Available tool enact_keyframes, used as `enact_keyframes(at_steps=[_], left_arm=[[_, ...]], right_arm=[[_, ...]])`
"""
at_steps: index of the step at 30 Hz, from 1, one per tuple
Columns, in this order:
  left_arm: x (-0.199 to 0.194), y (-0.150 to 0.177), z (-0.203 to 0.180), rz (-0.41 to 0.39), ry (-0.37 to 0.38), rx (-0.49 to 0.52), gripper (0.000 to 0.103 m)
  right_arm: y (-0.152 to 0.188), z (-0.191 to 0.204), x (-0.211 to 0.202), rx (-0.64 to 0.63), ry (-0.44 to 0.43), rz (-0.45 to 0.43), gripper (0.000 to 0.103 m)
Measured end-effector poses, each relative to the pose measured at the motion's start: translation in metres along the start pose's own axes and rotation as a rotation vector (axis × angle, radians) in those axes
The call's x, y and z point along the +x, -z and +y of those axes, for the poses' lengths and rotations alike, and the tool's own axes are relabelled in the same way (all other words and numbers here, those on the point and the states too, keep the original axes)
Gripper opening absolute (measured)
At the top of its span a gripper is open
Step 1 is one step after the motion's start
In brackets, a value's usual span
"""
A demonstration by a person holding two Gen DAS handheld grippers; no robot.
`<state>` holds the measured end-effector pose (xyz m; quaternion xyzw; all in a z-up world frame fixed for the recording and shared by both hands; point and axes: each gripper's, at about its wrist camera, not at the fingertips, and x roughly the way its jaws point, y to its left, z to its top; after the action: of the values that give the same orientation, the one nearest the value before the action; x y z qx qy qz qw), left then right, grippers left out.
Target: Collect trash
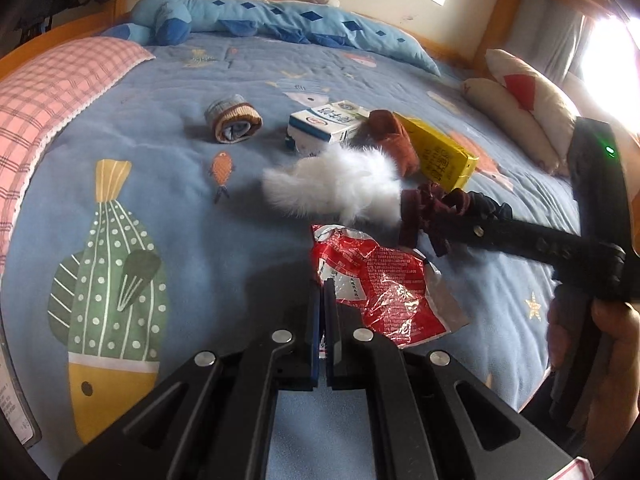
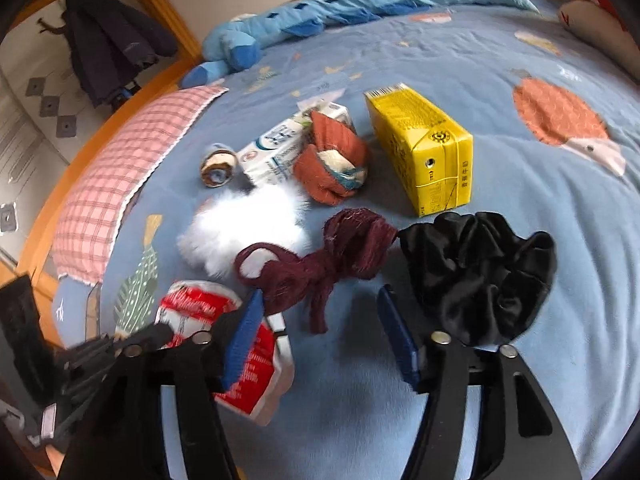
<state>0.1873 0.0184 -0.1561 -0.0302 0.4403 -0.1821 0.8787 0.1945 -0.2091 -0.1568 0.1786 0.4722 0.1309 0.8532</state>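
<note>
My left gripper (image 1: 322,288) is shut on the edge of a crumpled red and white snack wrapper (image 1: 380,280), which also shows in the right wrist view (image 2: 240,344). My right gripper (image 2: 316,320) is open and empty above the blue bedspread, between a maroon scrunchie (image 2: 328,256) and a black scrunchie (image 2: 480,272). A yellow drink carton (image 2: 424,144) and a white and blue milk carton (image 2: 280,148) lie further back; they also show in the left wrist view, the yellow carton (image 1: 444,148) and the milk carton (image 1: 324,124).
A white fluffy pom-pom (image 1: 336,184), an orange rolled sock (image 2: 332,160) and a small striped rolled sock (image 1: 234,118) lie among the cartons. A pink plaid pillow (image 1: 52,92) is at the left, a blue plush toy (image 1: 248,20) at the back, cushions (image 1: 520,96) at the right.
</note>
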Motion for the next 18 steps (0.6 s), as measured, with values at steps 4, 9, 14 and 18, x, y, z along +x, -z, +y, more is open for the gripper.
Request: enact_keyframes(at_steps=[4, 9, 14, 18], left_arm=[[0.004, 0.002, 0.002, 0.009, 0.013, -0.005, 0.002], [0.005, 0.002, 0.002, 0.012, 0.024, -0.014, 0.002], [0.002, 0.001, -0.003, 0.003, 0.053, -0.011, 0.002], [-0.003, 0.001, -0.013, -0.01, 0.076, -0.008, 0.002]], right_arm=[[-0.008, -0.005, 0.013, 0.08, -0.005, 0.002, 0.078], [-0.018, -0.002, 0.022, 0.064, 0.009, 0.002, 0.03], [-0.012, -0.008, 0.012, 0.059, -0.006, -0.025, 0.018], [-0.007, -0.014, -0.009, 0.053, 0.009, -0.078, 0.017]])
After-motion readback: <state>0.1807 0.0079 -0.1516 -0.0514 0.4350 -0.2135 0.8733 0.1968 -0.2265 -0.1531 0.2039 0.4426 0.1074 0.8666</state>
